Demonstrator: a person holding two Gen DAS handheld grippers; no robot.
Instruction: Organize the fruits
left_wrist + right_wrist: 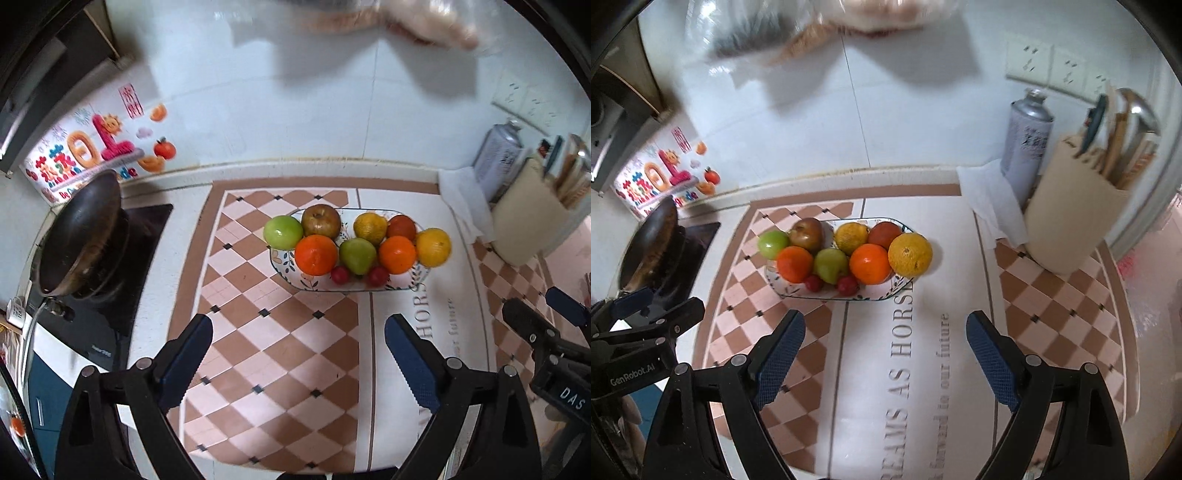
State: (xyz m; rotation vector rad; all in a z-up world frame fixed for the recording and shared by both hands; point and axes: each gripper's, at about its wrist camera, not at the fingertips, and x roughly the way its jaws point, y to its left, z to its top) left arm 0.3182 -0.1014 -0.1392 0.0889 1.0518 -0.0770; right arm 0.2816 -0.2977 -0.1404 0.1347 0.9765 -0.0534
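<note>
Fig.: L gripper [297, 354] & R gripper [884, 350], jaws spread wide, both empty. Fruits piled on oval plate [402, 286] mid-counter. Risk: yellow orange [433, 247] overhangs rim, a nudge may roll it off (likewise the cherries). Wok [79, 236] left, utensil holder [1067, 218] right; nothing blocks approach.
</note>
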